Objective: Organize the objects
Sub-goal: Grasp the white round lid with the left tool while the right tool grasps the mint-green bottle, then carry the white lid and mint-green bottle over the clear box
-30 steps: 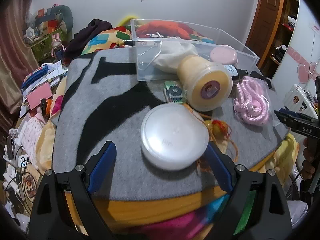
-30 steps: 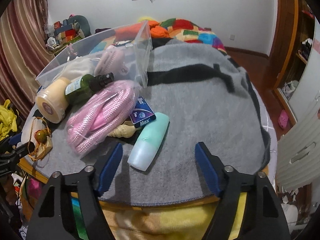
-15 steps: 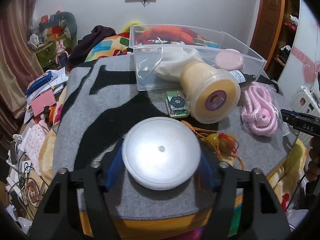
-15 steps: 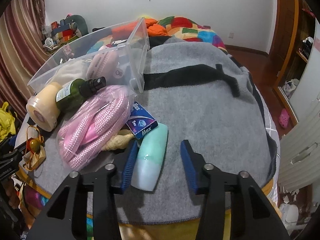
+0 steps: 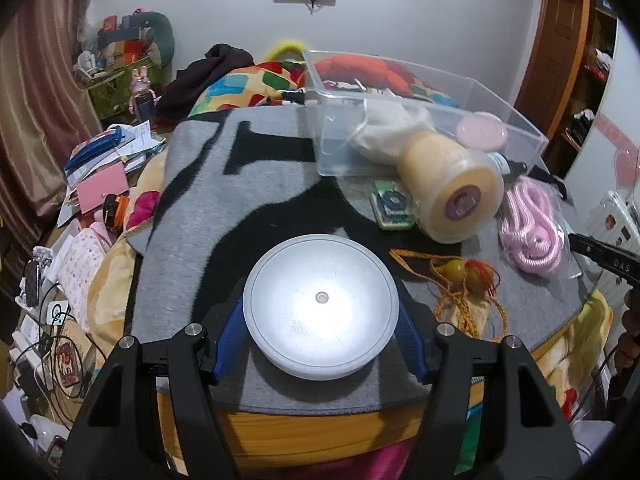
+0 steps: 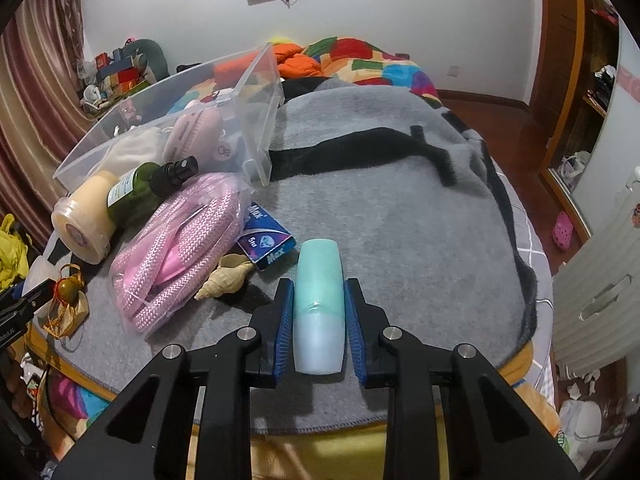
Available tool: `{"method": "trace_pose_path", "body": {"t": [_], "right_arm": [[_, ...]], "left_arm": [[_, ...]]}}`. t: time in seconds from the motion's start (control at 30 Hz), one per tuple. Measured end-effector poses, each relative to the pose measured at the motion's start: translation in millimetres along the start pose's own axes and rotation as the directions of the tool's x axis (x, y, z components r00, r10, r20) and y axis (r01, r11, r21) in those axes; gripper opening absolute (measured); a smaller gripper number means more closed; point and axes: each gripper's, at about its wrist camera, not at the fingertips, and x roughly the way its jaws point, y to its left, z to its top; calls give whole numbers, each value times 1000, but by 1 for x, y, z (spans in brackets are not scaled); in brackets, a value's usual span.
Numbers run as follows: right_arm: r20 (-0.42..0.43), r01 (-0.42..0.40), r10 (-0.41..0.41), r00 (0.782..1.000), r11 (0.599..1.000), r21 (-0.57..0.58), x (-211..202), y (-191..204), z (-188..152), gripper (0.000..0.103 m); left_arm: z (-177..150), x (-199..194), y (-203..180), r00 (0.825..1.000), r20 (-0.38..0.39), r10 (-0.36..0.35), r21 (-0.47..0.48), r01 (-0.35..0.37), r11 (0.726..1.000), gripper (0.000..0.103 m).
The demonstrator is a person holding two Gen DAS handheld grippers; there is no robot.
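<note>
Grey blanket (image 6: pixel 400 216) with black bands covers the bed where everything lies. Near its front edge the white round container (image 5: pixel 320 304) sits between the blue pads of the left gripper (image 5: pixel 320 336), which press its rim on both sides. The mint-green bottle (image 6: pixel 319 304) lies lengthwise in the right gripper (image 6: pixel 319 316), whose jaws are closing, pads against its sides. To do this well, let both grips settle, then lift straight up clear of the shell (image 6: pixel 224 276) and blue box (image 6: pixel 266 242), and carry toward the clear bin (image 6: pixel 256 152) behind the clutter.
</note>
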Motion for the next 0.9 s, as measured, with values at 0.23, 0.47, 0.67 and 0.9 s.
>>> {"method": "trace_pose_path", "body": {"t": [0.23, 0.47, 0.67, 0.9], "right_arm": [[44, -4, 3, 999, 1000, 12, -18, -3, 6, 23], [91, -29, 29, 995, 1000, -8, -32, 7, 18, 23], [140, -52, 56, 989, 998, -37, -44, 19, 34, 23], [172, -78, 88, 981, 995, -61, -47, 30, 52, 23]], "left_arm": [[9, -15, -1, 998, 55, 11, 0, -11, 1000, 65], [25, -28, -7, 994, 108, -18, 2, 18, 1000, 65], [43, -38, -13, 986, 161, -34, 7, 33, 999, 65], [64, -44, -21, 975, 219, -46, 14, 44, 999, 65]]}}
